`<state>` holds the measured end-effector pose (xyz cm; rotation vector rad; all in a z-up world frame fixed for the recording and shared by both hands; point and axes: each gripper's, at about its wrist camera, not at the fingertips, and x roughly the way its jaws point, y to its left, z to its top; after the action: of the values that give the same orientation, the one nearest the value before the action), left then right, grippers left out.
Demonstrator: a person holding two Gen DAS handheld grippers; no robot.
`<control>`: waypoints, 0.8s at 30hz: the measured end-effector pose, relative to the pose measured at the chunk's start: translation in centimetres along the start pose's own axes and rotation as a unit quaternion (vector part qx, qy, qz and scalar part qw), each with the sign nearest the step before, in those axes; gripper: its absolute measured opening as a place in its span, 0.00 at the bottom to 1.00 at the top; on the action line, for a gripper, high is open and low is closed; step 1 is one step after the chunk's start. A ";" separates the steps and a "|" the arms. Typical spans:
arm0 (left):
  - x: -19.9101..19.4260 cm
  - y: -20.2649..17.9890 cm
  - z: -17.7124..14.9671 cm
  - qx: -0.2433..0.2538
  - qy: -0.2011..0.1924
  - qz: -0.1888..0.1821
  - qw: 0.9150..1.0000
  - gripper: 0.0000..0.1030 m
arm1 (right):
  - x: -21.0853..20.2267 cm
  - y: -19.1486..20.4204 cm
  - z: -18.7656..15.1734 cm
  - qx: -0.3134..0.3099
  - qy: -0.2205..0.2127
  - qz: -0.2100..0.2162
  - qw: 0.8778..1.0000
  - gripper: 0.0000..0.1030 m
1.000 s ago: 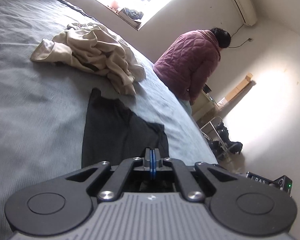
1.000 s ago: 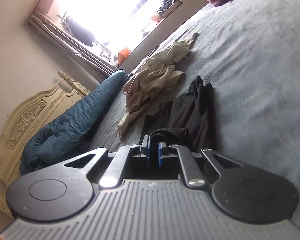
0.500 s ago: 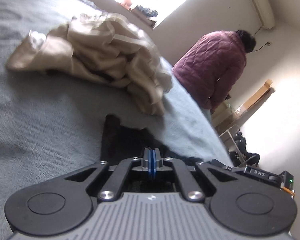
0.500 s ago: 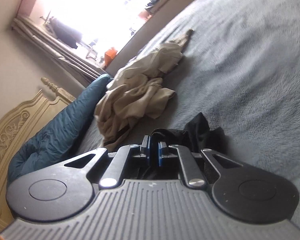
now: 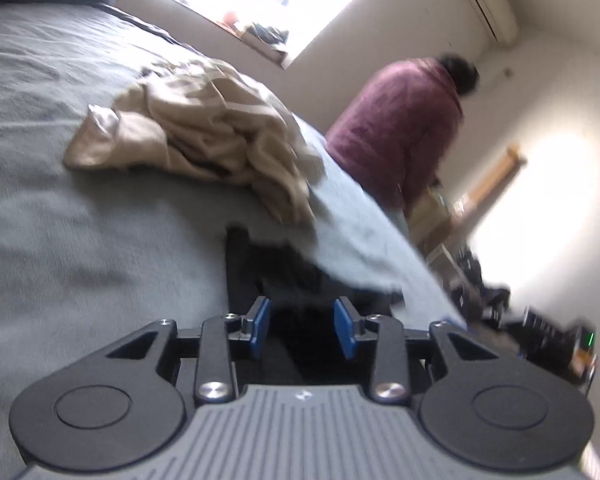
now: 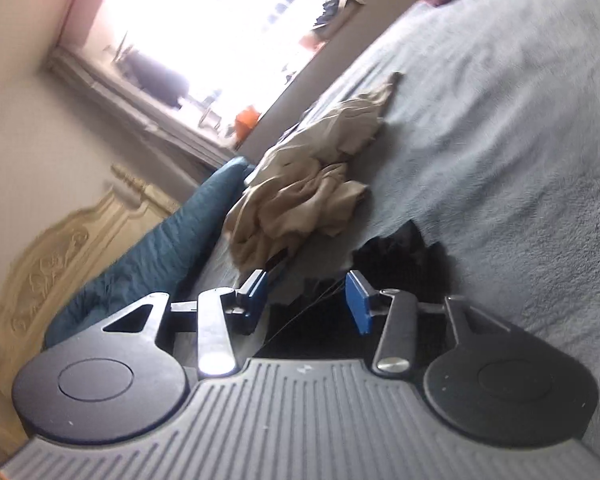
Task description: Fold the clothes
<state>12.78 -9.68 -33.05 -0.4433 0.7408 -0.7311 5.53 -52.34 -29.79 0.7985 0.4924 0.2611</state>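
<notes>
A black garment [image 5: 280, 276] lies bunched on the grey bed [image 5: 80, 240], just ahead of my left gripper [image 5: 303, 326]. The left jaws are opening, and the dark cloth sits under and between the blue pads [image 5: 260, 322] without being pressed. In the right wrist view the same black garment [image 6: 396, 256] lies ahead of my right gripper [image 6: 308, 304], whose jaws are also opening with cloth below them, not pinched. A crumpled beige garment [image 5: 204, 136] rests farther up the bed, also seen as the beige garment [image 6: 308, 200] beyond the right pads.
A person in a purple quilted jacket [image 5: 400, 132] stands at the bed's far edge with their back turned. A teal duvet [image 6: 152, 264] lies against a carved headboard [image 6: 40, 280]. A black device with a green light [image 5: 560, 340] shows at the right. A bright window [image 6: 220, 32] faces the bed.
Both grippers were shut on the black garment and carried its edge toward the beige pile. Now both sets of jaws stand apart, and the black cloth lies bunched shorter.
</notes>
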 end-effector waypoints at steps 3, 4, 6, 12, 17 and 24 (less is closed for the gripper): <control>-0.4 -0.3 -2.2 0.015 0.023 -0.008 1.000 0.35 | -1.4 1.9 -1.8 -0.044 0.007 -0.019 0.999 0.42; -0.6 -0.3 -2.9 0.021 0.029 -0.016 0.999 0.35 | -1.9 2.3 -2.5 -0.055 0.006 -0.030 0.998 0.42; -1.4 -0.2 -4.1 0.032 0.041 -0.031 0.998 0.35 | -3.1 3.1 -3.7 -0.077 0.003 -0.052 0.996 0.42; -3.8 -0.8 -7.1 0.099 0.063 -0.057 0.991 0.39 | -8.1 -0.3 -6.5 -0.043 0.014 -0.069 0.997 0.53; -4.4 -2.8 -8.9 0.176 0.046 -0.053 0.982 0.42 | -8.6 -1.9 -8.7 -0.033 0.063 -0.068 0.995 0.55; -3.6 -4.2 -10.8 0.247 0.039 -0.009 0.968 0.42 | -8.0 -1.1 -9.5 -0.046 0.080 -0.044 0.995 0.53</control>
<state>1.13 -11.05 -36.08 0.0334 0.5993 -0.9212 -6.19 -50.45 -33.61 0.6665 0.6594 0.2657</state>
